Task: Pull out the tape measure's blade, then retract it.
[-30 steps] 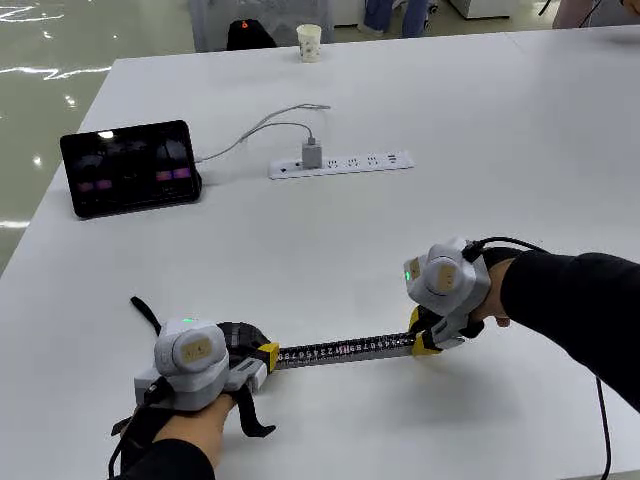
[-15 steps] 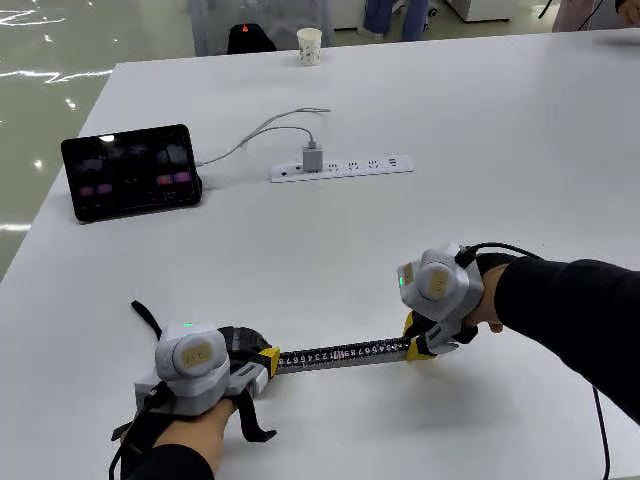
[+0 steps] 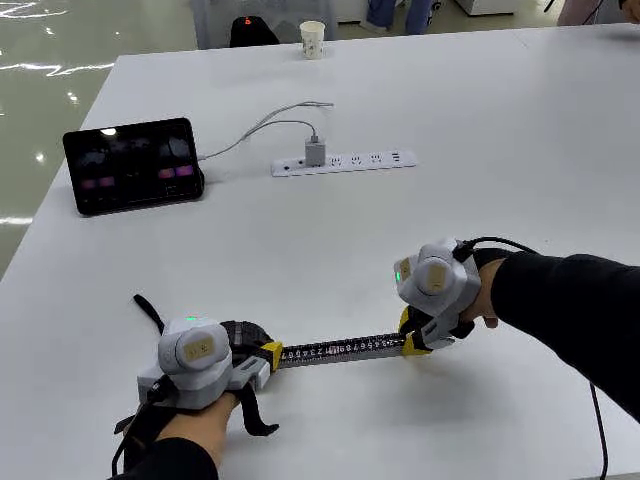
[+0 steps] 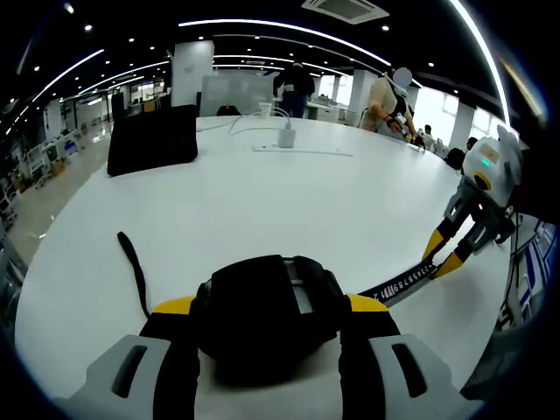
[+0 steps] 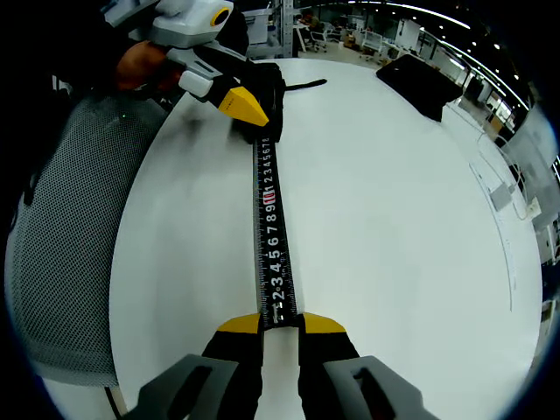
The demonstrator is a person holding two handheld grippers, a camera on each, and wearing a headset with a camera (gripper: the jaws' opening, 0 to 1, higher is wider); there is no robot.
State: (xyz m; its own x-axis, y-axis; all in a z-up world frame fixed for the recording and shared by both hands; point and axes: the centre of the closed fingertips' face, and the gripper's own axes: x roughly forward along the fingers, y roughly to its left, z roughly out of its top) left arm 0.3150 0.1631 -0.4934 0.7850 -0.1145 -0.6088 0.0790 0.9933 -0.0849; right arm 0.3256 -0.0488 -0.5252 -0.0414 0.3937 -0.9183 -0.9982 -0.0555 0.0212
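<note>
The black tape measure case (image 3: 240, 338) rests on the white table (image 3: 500, 140) at the near left, and my left gripper (image 3: 258, 360) is shut on it. In the left gripper view the case (image 4: 267, 315) sits between the yellow-tipped jaws of the left gripper (image 4: 269, 306). The blade (image 3: 340, 349) runs flat along the table to the right. My right gripper (image 3: 413, 343) is shut on its end. The right gripper view shows the numbered blade (image 5: 269, 227) leading from the right gripper (image 5: 280, 324) to the case (image 5: 264, 98) and the left gripper (image 5: 236, 101).
A dark tablet (image 3: 132, 165) stands at the left, and a white power strip (image 3: 345, 161) with a plugged charger and cable lies mid-table. A paper cup (image 3: 312, 40) is at the far edge. The case's black strap (image 3: 148, 312) trails to the left.
My right gripper has moved a little left toward the case, so the exposed blade is slightly shorter. The left gripper and case have stayed in place.
</note>
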